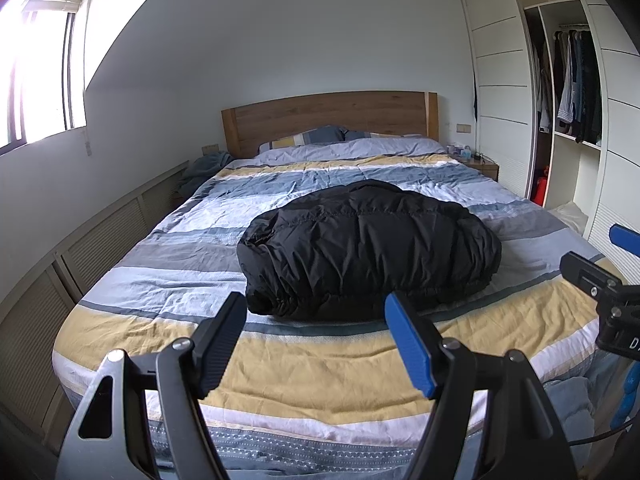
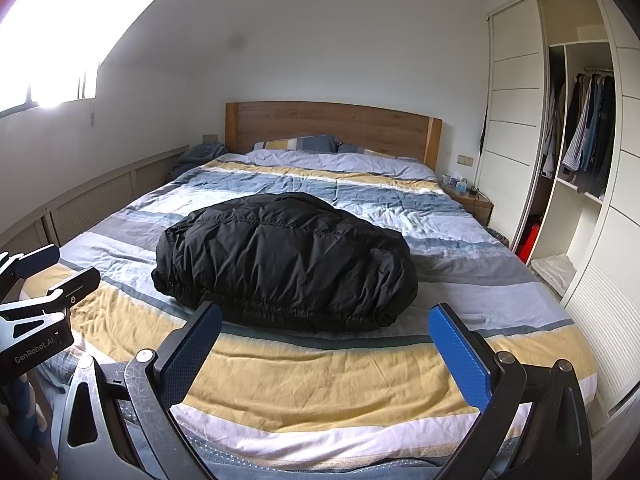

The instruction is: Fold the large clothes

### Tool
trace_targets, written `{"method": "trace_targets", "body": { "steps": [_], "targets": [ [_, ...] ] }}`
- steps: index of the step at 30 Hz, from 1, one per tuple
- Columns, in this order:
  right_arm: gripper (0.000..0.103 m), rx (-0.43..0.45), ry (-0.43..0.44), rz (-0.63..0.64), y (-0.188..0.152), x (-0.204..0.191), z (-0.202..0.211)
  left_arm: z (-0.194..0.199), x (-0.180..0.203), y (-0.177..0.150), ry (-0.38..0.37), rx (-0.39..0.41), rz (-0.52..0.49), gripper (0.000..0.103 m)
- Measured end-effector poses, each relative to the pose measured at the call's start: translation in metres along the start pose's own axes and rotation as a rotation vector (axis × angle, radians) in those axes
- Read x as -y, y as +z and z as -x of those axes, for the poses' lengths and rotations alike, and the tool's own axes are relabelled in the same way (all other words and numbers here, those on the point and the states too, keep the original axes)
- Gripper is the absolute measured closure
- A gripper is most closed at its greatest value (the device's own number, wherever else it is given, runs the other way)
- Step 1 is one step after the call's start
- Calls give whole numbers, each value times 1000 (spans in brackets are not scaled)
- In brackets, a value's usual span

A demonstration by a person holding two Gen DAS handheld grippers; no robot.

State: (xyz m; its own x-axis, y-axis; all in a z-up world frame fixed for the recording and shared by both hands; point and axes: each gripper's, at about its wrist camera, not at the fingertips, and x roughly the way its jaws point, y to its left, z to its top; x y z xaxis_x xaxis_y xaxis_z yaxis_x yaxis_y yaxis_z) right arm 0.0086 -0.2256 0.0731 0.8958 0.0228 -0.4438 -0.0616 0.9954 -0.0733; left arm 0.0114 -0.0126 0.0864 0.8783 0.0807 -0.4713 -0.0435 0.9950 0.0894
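A black puffy jacket (image 1: 368, 250) lies folded into a compact bundle in the middle of the striped bed (image 1: 304, 380); it also shows in the right wrist view (image 2: 286, 262). My left gripper (image 1: 314, 304) is open and empty, held above the foot of the bed, just short of the bundle. My right gripper (image 2: 326, 316) is open and empty, also at the foot of the bed, short of the bundle. Each gripper shows at the edge of the other's view: the right one (image 1: 592, 280) and the left one (image 2: 60, 268).
A wooden headboard (image 1: 328, 118) and pillows (image 1: 308, 136) are at the far end. An open wardrobe (image 1: 568, 88) with hanging clothes stands on the right. A low slatted cabinet (image 1: 100, 236) runs along the left wall under a window (image 1: 40, 64). A nightstand (image 2: 468, 196) is beside the bed.
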Motion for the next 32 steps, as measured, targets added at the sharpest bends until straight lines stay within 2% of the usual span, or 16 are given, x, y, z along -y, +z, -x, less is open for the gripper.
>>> {"method": "trace_targets", "body": {
  "steps": [32],
  "targets": [
    [1,-14,8,-6,-6,6,-13,-21,-17,-8,27,-55,39,33]
  ]
}}
